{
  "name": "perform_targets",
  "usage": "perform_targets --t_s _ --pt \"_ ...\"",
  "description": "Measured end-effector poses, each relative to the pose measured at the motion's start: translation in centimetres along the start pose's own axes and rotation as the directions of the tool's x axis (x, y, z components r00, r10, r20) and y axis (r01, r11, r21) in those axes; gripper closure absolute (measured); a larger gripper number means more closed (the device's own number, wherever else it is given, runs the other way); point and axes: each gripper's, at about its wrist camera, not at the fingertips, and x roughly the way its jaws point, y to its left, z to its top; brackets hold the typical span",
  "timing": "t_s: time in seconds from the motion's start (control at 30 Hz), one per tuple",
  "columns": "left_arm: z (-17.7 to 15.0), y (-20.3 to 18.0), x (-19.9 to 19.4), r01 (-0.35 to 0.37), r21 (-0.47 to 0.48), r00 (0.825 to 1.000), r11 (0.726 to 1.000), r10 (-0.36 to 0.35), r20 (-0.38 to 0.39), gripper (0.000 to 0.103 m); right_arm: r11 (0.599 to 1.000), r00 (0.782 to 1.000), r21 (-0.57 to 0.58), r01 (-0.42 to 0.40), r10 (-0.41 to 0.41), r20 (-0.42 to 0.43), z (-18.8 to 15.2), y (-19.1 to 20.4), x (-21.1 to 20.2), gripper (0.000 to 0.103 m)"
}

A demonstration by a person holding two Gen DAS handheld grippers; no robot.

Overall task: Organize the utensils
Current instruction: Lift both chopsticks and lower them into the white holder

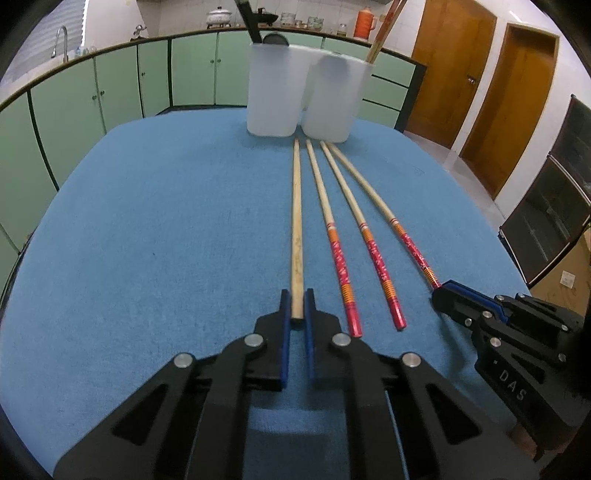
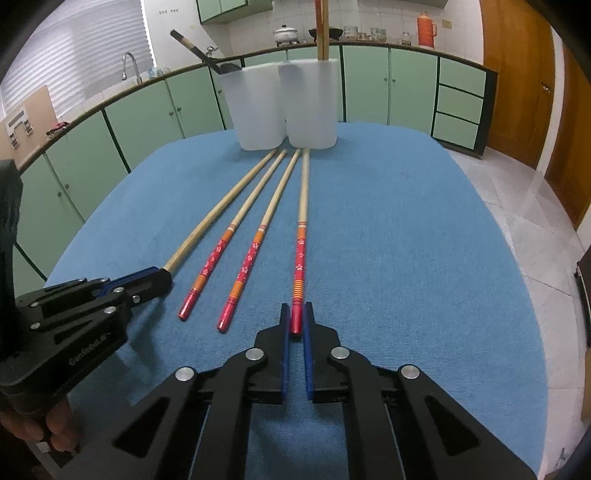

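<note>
Blue-covered counter [image 1: 147, 221], rounded edges, wide bare cloth to the left of the sticks and to the right, floor beyond the right edge. Two white holders [image 1: 273, 88] touching side by side at the far edge, a dark utensil [image 1: 249, 18] in the left one, chopsticks standing in the right one [image 2: 312, 103]. Four chopsticks lie flat, fanned, tips converging just in front of the holders, butts toward the cameras. Left hand-held gripper [image 1: 297, 301] brackets the butt of the plain chopstick [image 1: 296, 221], leftmost; fingers close on both sides, can't tell if clamped. Right hand-held gripper [image 2: 294, 314] same at the butt of the rightmost red-handled chopstick [image 2: 301, 240], contact unclear. Two red-handled chopsticks [image 1: 341, 266] lie free between, apart from both grippers.
</note>
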Motion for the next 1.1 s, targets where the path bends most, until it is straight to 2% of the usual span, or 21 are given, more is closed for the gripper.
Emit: perform_targets --t_s 0.23,0.37,0.67,1.1 --pt "1.5 -0.7 -3.5 -0.008 0.033 0.995 0.999 0.004 0.096 0.097 1.000 0.997 -0.006 -0.001 0.001 0.072 1.4 -0.7 -3.3 0.097" --pt "2.9 -0.9 -6.0 -0.005 0.034 0.985 0.999 -0.001 0.172 0.097 1.000 0.988 0.002 -0.001 0.000 0.152 3.3 -1.3 -6.3 0.097" --pt "7.4 -1.5 -11.6 0.010 0.052 0.940 0.999 -0.028 0.341 0.097 0.999 0.947 0.009 -0.040 0.035 0.319 7.5 -2.4 -12.4 0.097" --pt "12.0 -2.5 -14.8 0.044 0.067 0.891 0.997 -0.069 0.449 0.097 0.997 0.902 -0.025 -0.070 0.074 0.426 11.9 -1.8 -15.3 0.097"
